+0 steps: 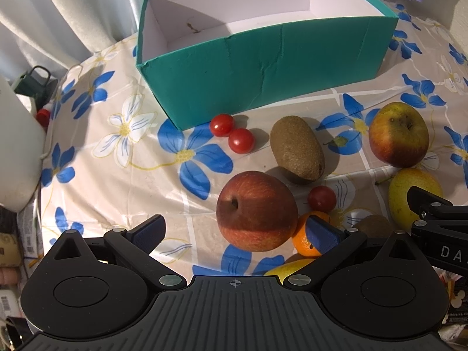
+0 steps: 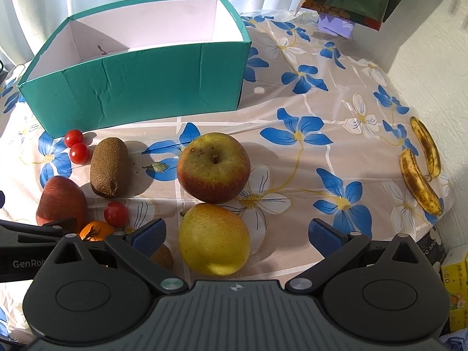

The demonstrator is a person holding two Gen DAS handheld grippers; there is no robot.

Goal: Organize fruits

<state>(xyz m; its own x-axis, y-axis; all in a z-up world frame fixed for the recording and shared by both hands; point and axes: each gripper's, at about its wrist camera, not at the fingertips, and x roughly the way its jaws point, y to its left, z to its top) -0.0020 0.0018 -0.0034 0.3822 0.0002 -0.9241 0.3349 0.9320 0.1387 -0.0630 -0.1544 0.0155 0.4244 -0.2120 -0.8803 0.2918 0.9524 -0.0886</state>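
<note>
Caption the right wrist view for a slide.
Open right tongs hover over a yellow pear; the teal box beyond shows no fruit.

Teal box [image 1: 263,79], blue-flowered tablecloth [image 1: 122,158]

Both wrist cameras are looking forward and down, close over the tabletop [image 1: 117,181], sharing the teal box [image 1: 263,76] and fruits.

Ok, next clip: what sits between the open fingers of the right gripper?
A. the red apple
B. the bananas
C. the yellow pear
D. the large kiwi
C. In the right wrist view the yellow pear lies between the spread fingers of the right gripper, which is open and not touching it; the teal box behind looks empty.
</note>
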